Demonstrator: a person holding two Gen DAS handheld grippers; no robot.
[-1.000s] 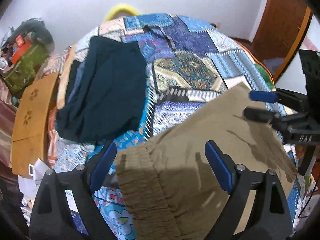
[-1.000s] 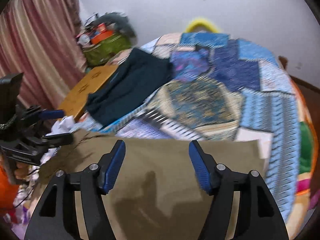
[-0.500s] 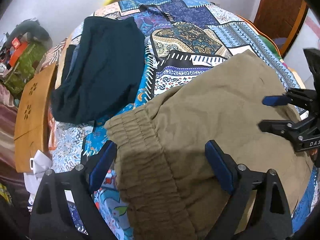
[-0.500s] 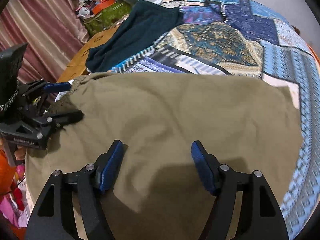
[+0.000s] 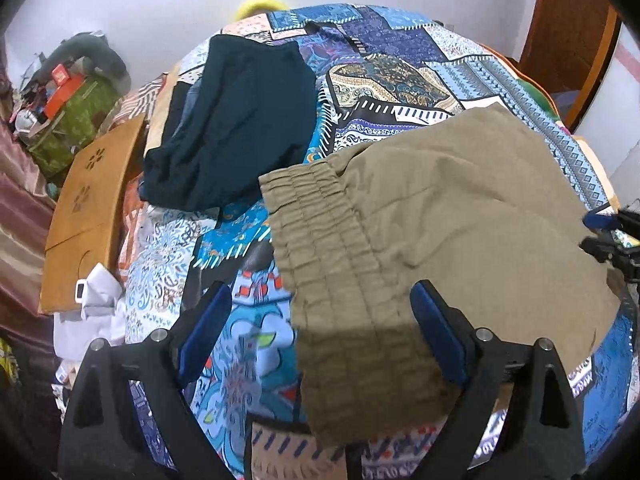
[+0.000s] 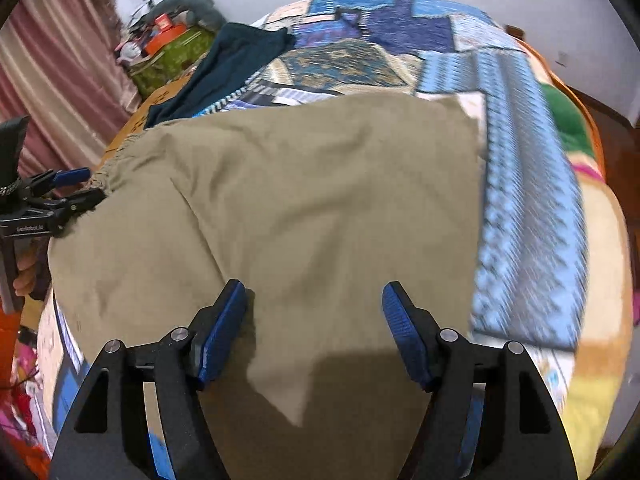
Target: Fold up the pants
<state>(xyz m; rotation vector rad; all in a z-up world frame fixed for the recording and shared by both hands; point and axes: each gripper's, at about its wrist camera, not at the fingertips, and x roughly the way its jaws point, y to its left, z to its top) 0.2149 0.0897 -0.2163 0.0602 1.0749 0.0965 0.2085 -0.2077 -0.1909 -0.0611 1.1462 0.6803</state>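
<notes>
Khaki pants (image 5: 440, 216) with an elastic waistband (image 5: 332, 264) lie flat on the patchwork bedspread (image 5: 400, 64); they fill the right wrist view (image 6: 304, 208). My left gripper (image 5: 320, 332) is open over the waistband end, holding nothing. My right gripper (image 6: 314, 328) is open over the near edge of the pants, holding nothing. Each gripper shows at the edge of the other's view: the right one (image 5: 604, 236) and the left one (image 6: 76, 188).
A folded dark teal garment (image 5: 236, 120) lies on the bed's far left. A wooden board (image 5: 88, 208) and a cluttered green box (image 5: 68, 116) stand beside the bed at left. A pink curtain (image 6: 52, 80) hangs at left, a wooden door (image 5: 568, 28) at right.
The pants came down from hanging in the air to lying flat on the bed. Both grippers have drawn back a little from the cloth, still open.
</notes>
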